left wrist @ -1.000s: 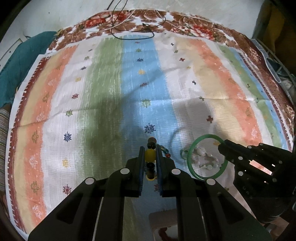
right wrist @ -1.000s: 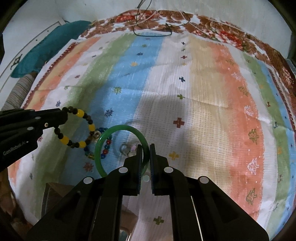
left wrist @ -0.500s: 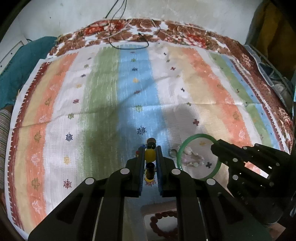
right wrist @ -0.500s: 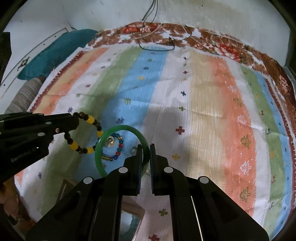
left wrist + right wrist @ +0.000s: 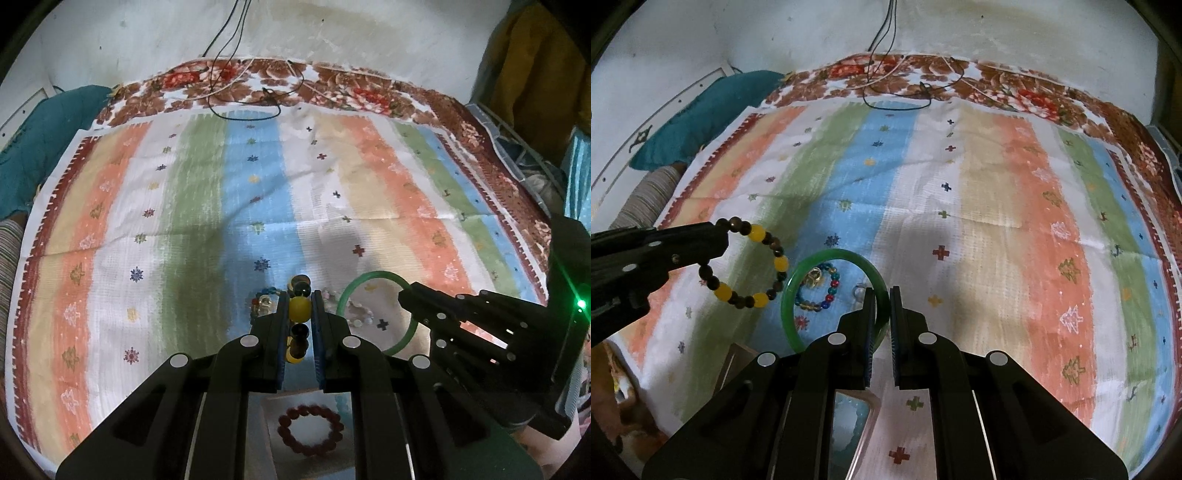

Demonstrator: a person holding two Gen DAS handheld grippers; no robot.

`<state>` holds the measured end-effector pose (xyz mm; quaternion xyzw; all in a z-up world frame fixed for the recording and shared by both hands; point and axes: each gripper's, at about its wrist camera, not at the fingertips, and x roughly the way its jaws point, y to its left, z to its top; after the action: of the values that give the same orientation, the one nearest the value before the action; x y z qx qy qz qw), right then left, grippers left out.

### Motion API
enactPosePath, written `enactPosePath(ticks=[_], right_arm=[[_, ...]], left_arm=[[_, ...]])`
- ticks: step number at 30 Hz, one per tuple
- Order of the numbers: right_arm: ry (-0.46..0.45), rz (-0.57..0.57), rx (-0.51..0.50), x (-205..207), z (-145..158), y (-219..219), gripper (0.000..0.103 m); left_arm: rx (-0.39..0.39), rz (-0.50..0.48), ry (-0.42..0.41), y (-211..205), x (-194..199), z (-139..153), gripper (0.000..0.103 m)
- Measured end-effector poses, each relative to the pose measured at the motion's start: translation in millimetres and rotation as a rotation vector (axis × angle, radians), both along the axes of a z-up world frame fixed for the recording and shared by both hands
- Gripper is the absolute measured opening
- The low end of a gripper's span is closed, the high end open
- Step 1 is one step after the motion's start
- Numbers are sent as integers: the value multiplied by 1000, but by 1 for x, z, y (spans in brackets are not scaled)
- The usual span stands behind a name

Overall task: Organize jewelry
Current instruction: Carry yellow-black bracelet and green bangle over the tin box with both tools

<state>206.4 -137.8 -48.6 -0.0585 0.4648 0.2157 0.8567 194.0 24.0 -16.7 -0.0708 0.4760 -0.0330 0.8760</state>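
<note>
My left gripper (image 5: 300, 295) is shut on a bracelet of dark and yellow beads (image 5: 299, 308), which hangs as a loop (image 5: 750, 262) in the right wrist view, above the cloth. My right gripper (image 5: 882, 291) is shut on a green bangle (image 5: 827, 258), lifted off the cloth; the left wrist view shows the bangle (image 5: 369, 275) at that gripper's tip (image 5: 406, 295). On the striped cloth below lie a multicoloured bead bracelet (image 5: 823, 291), a small ring (image 5: 858, 290) and a pale bead piece (image 5: 356, 308). A dark red bead bracelet (image 5: 310, 435) rests in a pale box (image 5: 273, 443) under my left gripper.
The striped cloth (image 5: 184, 221) covers a bed with a floral border (image 5: 332, 85). Black and white cables (image 5: 240, 96) lie at the far edge by the wall. A teal pillow (image 5: 701, 114) sits at the left. A box corner (image 5: 849, 424) shows beneath my right gripper.
Both grippers have risen and drawn back with their bracelets. More wall shows at the top, and the box with the red bracelet has come into the left wrist view.
</note>
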Motion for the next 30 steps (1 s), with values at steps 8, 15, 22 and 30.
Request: enactPosePath(ticks=[8,15,22,30], right_arm=[[-5,-3,11,-12,4,-7,8],[-25,11,18,-29,11,-9,8],[-20,21,30,-41,13,-14,9],[-19,24,35,-52,13,-17,9]], left_arm=[[-23,-11,-32,-5,-22,12,11],[-33,-22,-55,-6,-42,20,11],[-27,-36,-66,-11,-60,21,11],[-16,-67,-81,-21,-79,23,11]])
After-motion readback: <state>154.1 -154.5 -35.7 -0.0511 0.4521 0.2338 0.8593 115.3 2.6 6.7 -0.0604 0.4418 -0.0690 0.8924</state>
